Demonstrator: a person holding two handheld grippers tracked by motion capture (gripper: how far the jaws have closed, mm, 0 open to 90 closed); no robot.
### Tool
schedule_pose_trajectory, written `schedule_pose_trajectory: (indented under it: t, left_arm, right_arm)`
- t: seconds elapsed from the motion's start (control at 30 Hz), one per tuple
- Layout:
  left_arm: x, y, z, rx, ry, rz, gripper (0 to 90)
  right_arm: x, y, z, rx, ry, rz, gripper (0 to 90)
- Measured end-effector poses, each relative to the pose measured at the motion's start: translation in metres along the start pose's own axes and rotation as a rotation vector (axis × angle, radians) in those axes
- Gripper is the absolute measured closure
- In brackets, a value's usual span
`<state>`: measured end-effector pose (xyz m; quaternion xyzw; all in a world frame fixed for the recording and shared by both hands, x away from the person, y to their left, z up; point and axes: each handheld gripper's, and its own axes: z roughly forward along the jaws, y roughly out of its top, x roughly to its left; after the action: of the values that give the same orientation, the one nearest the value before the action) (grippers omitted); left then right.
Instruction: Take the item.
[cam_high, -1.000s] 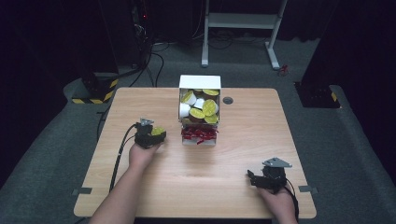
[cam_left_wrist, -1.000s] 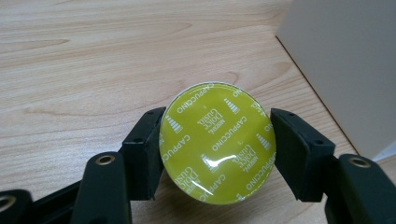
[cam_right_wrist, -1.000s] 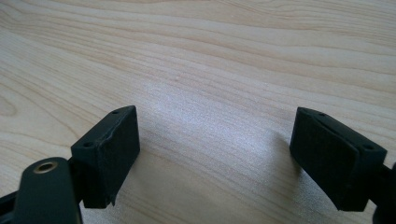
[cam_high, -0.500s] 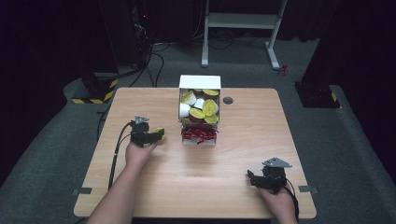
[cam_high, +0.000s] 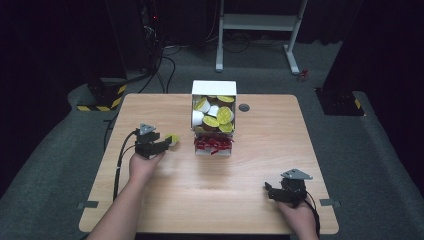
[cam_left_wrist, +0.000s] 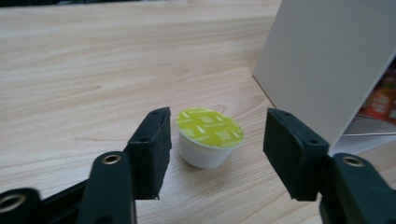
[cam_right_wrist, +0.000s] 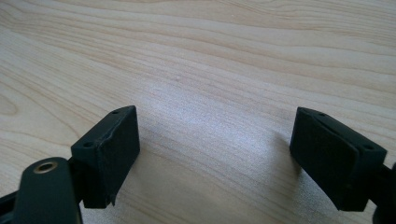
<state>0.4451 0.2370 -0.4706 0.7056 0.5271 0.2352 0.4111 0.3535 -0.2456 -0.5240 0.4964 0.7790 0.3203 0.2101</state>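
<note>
Green-lidded capsule (cam_left_wrist: 209, 136) upright on table (cam_left_wrist: 84, 84) between parted left tongs (cam_left_wrist: 219, 156); right tongs (cam_right_wrist: 217, 156) agape.

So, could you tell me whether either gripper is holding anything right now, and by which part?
Nothing is held. The left gripper is open around a capsule standing on the table; the right gripper is open over bare wood.

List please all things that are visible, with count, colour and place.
table: one, light wood, centre
box: one, white, table's far middle, open
capsules in box: several, white with green lids; exact count unclear
red packets: a bunch, red, at the box's near end
loose capsule: one, white, green lid, on table between the left jaws
left hand-held gripper: one, black, open
right hand-held gripper: one, black, open, near right corner
</note>
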Motion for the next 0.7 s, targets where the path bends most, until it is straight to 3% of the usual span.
schedule_pose_trajectory:
  t: [0.13, 0.43, 0.57, 0.7]
  left_arm:
    - [0.001, 0.000, -0.013, -0.028, 0.002, 0.009, 45.6]
    - [0.006, -0.016, -0.037, -0.026, -0.011, 0.024, 55.7]
    - [0.009, -0.032, -0.047, -0.018, -0.033, 0.019, 47.1]
    - [0.010, -0.052, -0.056, -0.001, -0.031, 0.042, 39.7]
  right_arm:
    - [0.000, 0.000, 0.000, 0.000, 0.000, 0.000, 15.8]
    - [0.000, 0.000, 0.000, 0.000, 0.000, 0.000, 15.8]
    - [0.000, 0.000, 0.000, 0.000, 0.000, 0.000, 15.8]
    - [0.000, 0.000, 0.000, 0.000, -0.001, 0.000, 15.9]
